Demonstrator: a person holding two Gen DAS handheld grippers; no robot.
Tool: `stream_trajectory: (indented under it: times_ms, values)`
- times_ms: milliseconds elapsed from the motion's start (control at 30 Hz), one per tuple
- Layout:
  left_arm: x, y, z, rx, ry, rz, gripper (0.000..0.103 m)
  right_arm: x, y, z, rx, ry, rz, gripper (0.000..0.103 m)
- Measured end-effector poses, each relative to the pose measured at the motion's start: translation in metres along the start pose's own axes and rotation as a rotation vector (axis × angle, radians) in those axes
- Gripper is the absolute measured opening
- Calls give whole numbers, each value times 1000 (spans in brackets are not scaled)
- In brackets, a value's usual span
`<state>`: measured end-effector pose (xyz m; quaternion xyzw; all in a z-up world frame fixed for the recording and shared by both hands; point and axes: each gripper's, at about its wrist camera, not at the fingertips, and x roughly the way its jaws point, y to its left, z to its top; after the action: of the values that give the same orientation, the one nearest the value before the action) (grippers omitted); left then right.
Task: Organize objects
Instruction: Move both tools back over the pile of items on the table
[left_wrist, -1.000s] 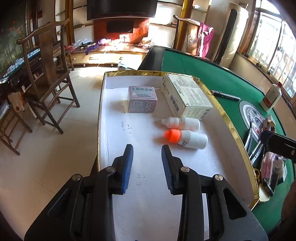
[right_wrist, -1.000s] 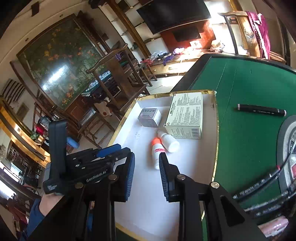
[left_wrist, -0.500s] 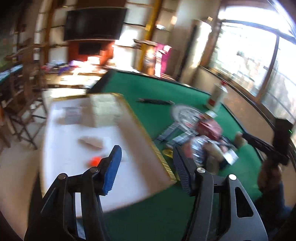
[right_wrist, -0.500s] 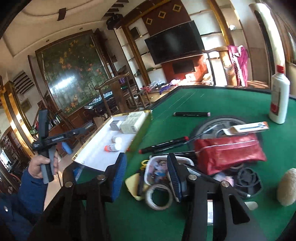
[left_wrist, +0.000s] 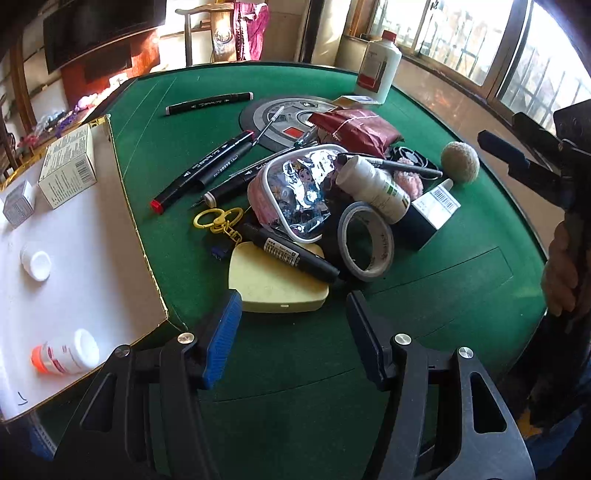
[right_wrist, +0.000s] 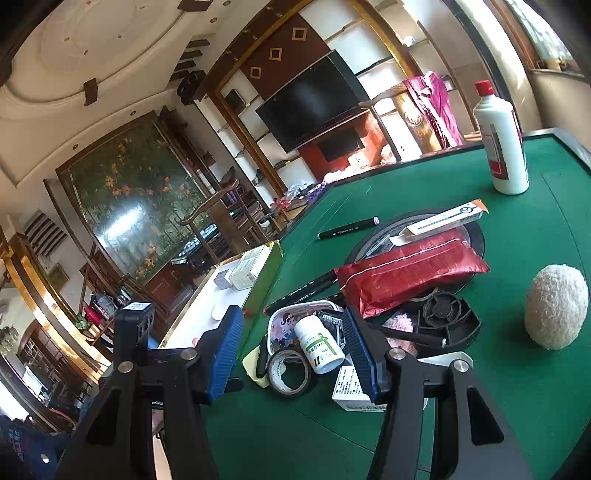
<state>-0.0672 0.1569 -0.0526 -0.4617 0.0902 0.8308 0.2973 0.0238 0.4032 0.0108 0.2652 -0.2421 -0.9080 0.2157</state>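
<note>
A pile of objects lies on the green table (left_wrist: 424, 302). It includes a white pill bottle (left_wrist: 373, 188) (right_wrist: 319, 343), a tape roll (left_wrist: 365, 242) (right_wrist: 291, 373), a yellow case (left_wrist: 277, 284), a black marker (left_wrist: 295, 254), a cartoon pouch (left_wrist: 295, 192) and a red pouch (left_wrist: 354, 129) (right_wrist: 406, 273). My left gripper (left_wrist: 293, 306) hangs open and empty just short of the yellow case. My right gripper (right_wrist: 292, 314) is opening above the pile. The pill bottle shows between its fingers, untouched. At the left, the white tray (left_wrist: 74, 240) (right_wrist: 192, 321) holds two boxes and two small bottles.
A tall white bottle with a red cap (left_wrist: 378, 66) (right_wrist: 500, 144) stands at the far edge. A fuzzy ball (left_wrist: 461, 162) (right_wrist: 556, 306) and a barcoded box (left_wrist: 436, 206) lie to the right of the pile. Several markers (left_wrist: 207, 166) and a yellow key ring (left_wrist: 218, 218) lie beside the tray. A hand (left_wrist: 561, 273) is at the right.
Both grippers have swung from above the white tray to the pile on the green table. Both pairs of jaws stand wider than before.
</note>
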Motion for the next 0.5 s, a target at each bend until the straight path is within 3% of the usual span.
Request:
stream_trajectory:
  times_ms: [100,233,500]
  values:
    - [8,0,0,16,8,51,59,3,1,-1,4,13,-2,56]
    - [18,2,6,17,12,31,63,6,-1,-3,14,19,-3,56]
    - [39,-6,16,45,27,75,66,9,-5,-6,29,28,-17,56]
